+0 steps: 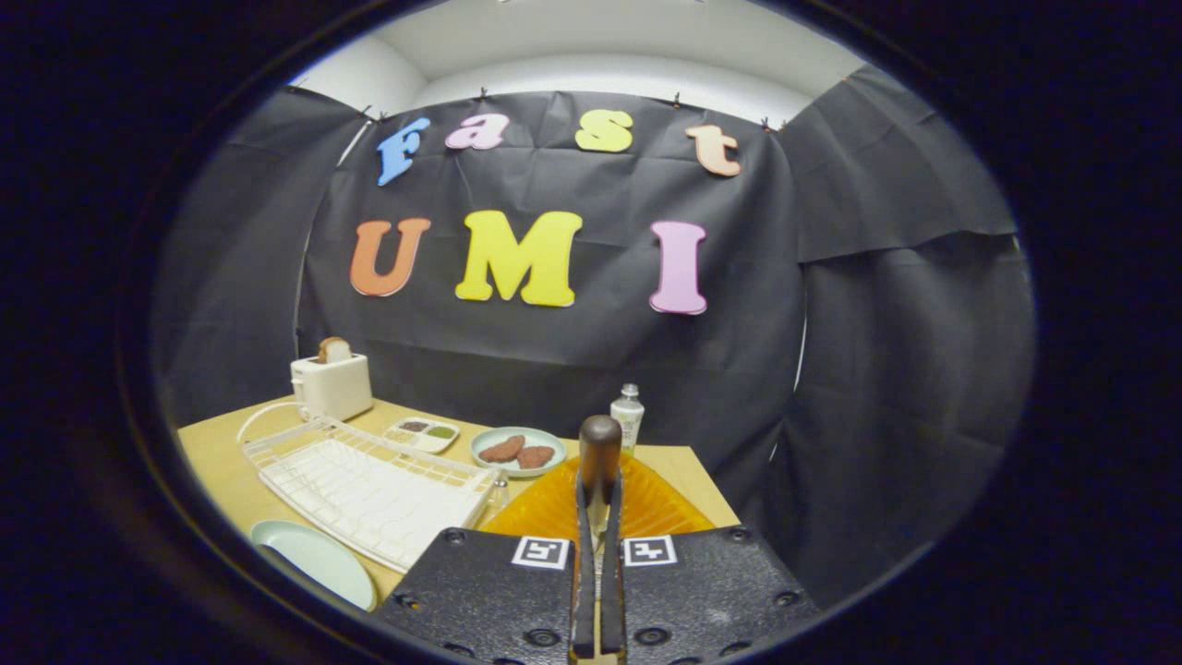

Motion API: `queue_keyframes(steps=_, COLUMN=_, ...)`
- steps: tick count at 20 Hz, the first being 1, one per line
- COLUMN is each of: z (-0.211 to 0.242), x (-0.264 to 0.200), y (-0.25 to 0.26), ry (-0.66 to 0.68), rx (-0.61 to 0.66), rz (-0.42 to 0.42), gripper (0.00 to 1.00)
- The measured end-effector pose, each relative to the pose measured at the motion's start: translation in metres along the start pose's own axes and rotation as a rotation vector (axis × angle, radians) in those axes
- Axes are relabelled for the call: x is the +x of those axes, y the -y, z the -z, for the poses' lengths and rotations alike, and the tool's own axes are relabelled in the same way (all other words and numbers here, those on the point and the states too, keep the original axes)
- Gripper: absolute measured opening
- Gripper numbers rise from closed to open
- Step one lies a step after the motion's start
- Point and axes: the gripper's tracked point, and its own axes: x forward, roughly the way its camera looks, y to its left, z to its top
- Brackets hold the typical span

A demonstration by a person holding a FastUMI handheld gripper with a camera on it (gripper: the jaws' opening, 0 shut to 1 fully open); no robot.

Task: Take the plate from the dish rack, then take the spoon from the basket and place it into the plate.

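Wooden-handled spoon [599, 443] stood pinched upright in the nearly closed tongs [598, 517] above the basket [646, 503]; slippage was judged likely travelling toward the eight-o'clock plate [319, 559].

Tool [598, 517]: fingers closed on the spoon [599, 453], whose brown rounded wooden handle stands upright between them.

Orange ribbed plastic basket [646, 503]: on the light wooden counter [217, 462], directly behind the spoon, at 12 o'clock from the tool.

White wire dish rack [369, 485]: left of the basket, at 10 o'clock from the tool.

Pale round plate [319, 559]: on the counter at 9 o'clock, just before the rack's near edge.

Round plate carrying two brown patties [518, 451]: behind the rack, at 11 o'clock.

Small rectangular sauce tray [421, 434]: left of the patty plate.

White toaster holding a bread slice [331, 383]: far left corner, behind the rack.

Small clear bottle [628, 416]: behind the basket, right of the patty plate.
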Motion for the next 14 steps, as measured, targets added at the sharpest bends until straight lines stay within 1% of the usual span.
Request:
queue_keyframes(steps=3, z=-0.005, x=-0.036, y=-0.056, ry=0.007, rx=-0.029, rz=-0.088, gripper=0.08)
queue_keyframes(steps=5, z=0.000, x=-0.055, y=-0.092, ry=-0.009, rx=-0.021, rz=-0.141, gripper=0.08)
queue_keyframes(steps=7, z=0.004, x=-0.068, y=-0.132, ry=-0.011, rx=-0.012, rz=-0.213, gripper=0.08)
queue_keyframes(steps=9, z=0.018, x=-0.077, y=-0.167, ry=-0.022, rx=-0.001, rz=-0.271, gripper=0.08)
queue_keyframes(steps=12, z=0.058, x=-0.084, y=-0.221, ry=-0.072, rx=0.057, rz=-0.379, gripper=0.08)
queue_keyframes(steps=14, z=0.081, x=-0.081, y=-0.241, ry=-0.120, rx=0.080, rz=-0.423, gripper=0.08)
